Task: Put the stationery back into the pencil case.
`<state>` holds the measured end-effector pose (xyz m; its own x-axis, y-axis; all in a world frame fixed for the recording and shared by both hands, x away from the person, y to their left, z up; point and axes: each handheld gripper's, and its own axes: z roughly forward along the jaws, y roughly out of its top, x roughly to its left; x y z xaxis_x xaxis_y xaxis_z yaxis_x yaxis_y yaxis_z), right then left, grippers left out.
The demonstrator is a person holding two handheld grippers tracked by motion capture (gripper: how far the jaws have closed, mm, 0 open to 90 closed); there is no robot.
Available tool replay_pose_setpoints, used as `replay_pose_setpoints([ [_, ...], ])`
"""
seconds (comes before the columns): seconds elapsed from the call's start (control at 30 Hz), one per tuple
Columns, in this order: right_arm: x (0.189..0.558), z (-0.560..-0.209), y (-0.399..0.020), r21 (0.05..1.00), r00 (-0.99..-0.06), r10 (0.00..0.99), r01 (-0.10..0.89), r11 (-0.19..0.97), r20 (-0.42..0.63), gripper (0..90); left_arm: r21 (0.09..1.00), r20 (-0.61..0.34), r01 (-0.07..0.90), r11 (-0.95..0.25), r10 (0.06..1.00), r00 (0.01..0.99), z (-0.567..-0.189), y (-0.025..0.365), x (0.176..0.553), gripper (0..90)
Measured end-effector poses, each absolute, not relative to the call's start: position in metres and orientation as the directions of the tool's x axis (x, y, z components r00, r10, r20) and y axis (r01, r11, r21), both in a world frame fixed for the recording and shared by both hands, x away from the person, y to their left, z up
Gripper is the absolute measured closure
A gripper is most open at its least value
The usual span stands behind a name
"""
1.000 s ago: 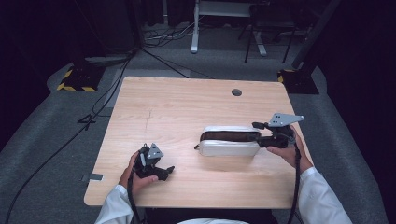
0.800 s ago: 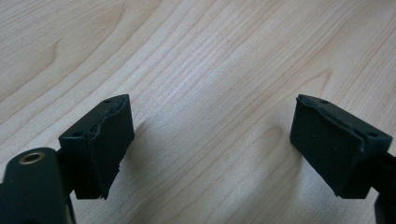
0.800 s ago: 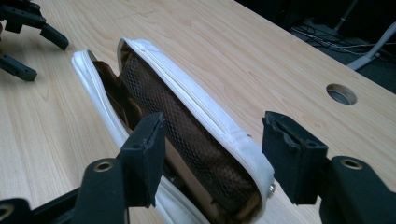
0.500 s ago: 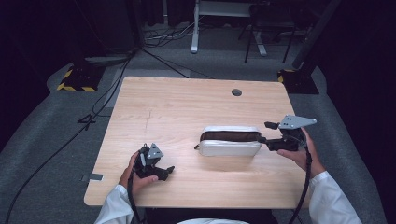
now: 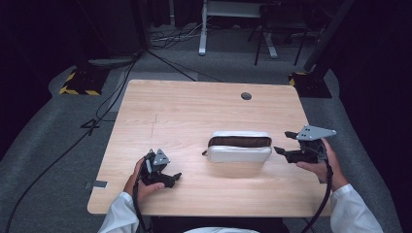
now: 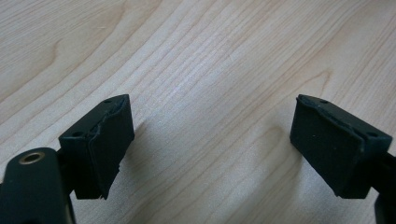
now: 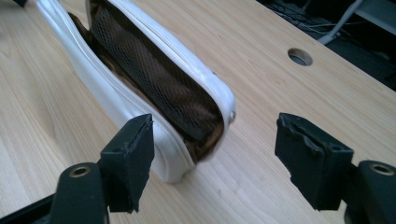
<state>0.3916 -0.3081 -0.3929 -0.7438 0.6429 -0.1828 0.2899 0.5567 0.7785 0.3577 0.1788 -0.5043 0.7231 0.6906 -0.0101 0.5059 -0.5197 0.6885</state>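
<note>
While the white pouch (image 5: 239, 147) lay unzipped near the middle of the wooden bench (image 5: 194, 111), with its brown net lining showing, the right tongs (image 5: 286, 143) sat just beside its right end. Their jaws had just been opening, and nothing was pinched between them. The left tongs (image 5: 171, 175) rested open on the bench, well apart from the pouch, holding nothing.
</note>
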Motion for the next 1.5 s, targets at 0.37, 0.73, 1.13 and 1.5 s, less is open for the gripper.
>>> replay_pose_setpoints([
  [0.37,0.38,-0.407,-0.325,0.749,-0.727,0.658,0.323,0.579,-0.196,28.8,0.688,-0.01,0.506,-0.52,0.691,0.723,-0.504,0.179,0.358,14.1],
  [0.73,0.372,-0.43,-0.336,0.726,-0.714,0.675,0.362,0.585,-0.187,28.6,0.688,-0.01,0.506,-0.52,0.691,0.723,-0.504,0.179,0.358,14.1],
  [1.13,0.357,-0.459,-0.348,0.709,-0.722,0.672,0.388,0.589,-0.163,27.8,0.688,-0.01,0.506,-0.52,0.691,0.723,-0.504,0.179,0.358,14.1],
  [1.5,0.343,-0.483,-0.367,0.711,-0.716,0.687,0.421,0.564,-0.121,27.6,0.689,-0.01,0.506,-0.52,0.691,0.723,-0.504,0.179,0.358,14.1],
])
